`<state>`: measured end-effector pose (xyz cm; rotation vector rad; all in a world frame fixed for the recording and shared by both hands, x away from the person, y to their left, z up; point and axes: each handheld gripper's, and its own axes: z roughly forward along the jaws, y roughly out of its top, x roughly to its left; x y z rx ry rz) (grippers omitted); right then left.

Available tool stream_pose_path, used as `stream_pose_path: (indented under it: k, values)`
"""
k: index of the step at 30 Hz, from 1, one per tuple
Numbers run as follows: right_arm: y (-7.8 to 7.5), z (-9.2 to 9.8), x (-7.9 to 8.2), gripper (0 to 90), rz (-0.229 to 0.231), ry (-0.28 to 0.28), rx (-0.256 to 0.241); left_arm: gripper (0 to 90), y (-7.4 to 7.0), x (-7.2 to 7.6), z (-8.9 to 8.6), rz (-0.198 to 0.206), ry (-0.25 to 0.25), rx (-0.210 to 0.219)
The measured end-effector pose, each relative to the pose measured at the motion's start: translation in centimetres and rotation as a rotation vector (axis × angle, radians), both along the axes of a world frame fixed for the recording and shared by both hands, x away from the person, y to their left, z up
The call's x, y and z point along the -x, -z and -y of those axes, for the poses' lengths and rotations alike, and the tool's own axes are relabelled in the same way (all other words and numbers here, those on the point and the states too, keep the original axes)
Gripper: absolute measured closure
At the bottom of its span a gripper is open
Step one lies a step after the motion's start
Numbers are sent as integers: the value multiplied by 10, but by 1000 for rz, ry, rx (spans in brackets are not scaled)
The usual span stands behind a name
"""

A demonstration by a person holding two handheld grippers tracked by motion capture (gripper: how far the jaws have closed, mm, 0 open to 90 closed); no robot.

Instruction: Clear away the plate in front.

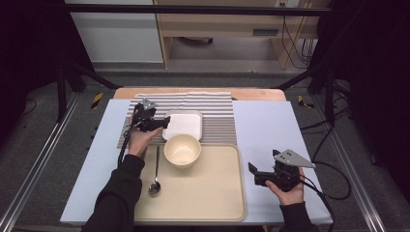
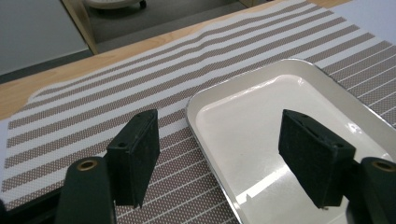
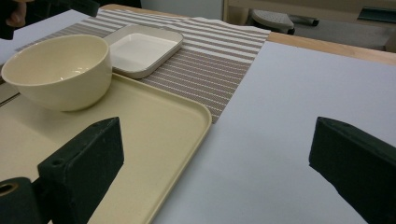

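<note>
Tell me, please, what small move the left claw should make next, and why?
Probably close on the near corner of the white square dish. The left claw is open, its jaws straddling the dish's rim: one over the striped placemat, one over the dish's inside. The right claw is open and idle beside the tray.

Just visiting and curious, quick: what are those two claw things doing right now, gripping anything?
Left gripper: open, holding nothing, jaws astride the rim of the white dish.
Right gripper: open, holding nothing, over the table beside the tray.
</note>
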<state>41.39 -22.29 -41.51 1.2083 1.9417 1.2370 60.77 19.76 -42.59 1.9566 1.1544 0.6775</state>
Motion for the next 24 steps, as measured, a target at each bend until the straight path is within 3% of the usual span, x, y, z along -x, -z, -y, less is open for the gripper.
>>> stream_pose_path:
  k: [7, 24]
  values:
    - [0, 0, 0, 36, 0, 1, -1, 324, 13, -6, 3, -48, 3, -19]
    - [2, -2, -1, 38, -7, 1, 13, 496, 41, -8, 1, -152, -10, -35]
